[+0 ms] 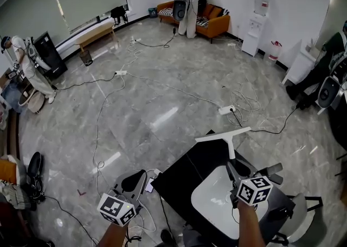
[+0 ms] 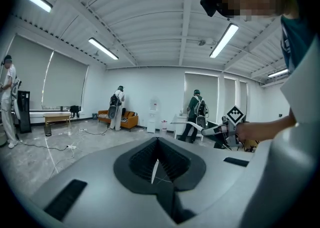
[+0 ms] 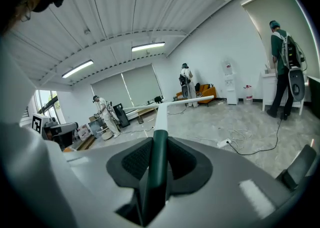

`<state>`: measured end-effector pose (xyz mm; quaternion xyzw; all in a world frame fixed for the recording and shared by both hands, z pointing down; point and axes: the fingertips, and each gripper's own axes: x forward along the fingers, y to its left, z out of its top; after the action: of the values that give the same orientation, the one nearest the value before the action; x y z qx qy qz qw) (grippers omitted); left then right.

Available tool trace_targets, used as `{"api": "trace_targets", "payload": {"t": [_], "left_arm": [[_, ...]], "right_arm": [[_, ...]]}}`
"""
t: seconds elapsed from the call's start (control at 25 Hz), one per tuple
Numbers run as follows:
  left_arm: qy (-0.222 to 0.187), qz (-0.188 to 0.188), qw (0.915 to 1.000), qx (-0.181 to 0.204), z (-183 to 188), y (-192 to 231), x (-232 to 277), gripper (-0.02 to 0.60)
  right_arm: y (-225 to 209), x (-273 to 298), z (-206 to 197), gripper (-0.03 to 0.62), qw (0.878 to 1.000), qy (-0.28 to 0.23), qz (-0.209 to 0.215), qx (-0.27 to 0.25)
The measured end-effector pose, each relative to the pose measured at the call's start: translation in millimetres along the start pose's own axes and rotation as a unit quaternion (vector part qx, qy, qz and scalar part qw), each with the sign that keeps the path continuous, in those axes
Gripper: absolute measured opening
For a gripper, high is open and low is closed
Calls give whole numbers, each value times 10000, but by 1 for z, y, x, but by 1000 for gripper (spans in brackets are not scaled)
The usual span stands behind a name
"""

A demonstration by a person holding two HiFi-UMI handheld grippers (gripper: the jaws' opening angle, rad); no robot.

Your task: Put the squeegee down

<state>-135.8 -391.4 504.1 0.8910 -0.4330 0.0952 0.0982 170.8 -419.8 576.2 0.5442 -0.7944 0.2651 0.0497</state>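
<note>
The squeegee (image 1: pixel 230 142) has a white shaft, a white T-shaped blade and a dark green grip. My right gripper (image 1: pixel 235 168) is shut on that green grip (image 3: pixel 155 164), and the blade (image 3: pixel 172 104) points away from me. In the head view the squeegee hangs over the far edge of a black table (image 1: pixel 179 178), just beyond a white basin (image 1: pixel 214 200). My left gripper (image 1: pixel 136 178) is low at the left of the table with its jaws shut (image 2: pixel 155 170) and nothing between them. From the left gripper view, the right gripper (image 2: pixel 220 131) and squeegee (image 2: pixel 187 122) show at the right.
Cables and a power strip (image 1: pixel 226 110) lie on the grey marble floor beyond the table. A chair (image 1: pixel 303 213) stands at the table's right. People work by an orange sofa (image 1: pixel 209 21) and at the left wall (image 1: pixel 27 67). A water dispenser (image 1: pixel 255 29) stands at the back.
</note>
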Motion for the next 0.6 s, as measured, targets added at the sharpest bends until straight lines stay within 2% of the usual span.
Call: {"api": "trace_targets", "payload": {"t": [0.6], "left_arm": [[603, 26, 9978, -290, -75, 18, 81, 5]], "right_arm": [[-92, 106, -83, 101, 9968, 656, -171, 412]]}}
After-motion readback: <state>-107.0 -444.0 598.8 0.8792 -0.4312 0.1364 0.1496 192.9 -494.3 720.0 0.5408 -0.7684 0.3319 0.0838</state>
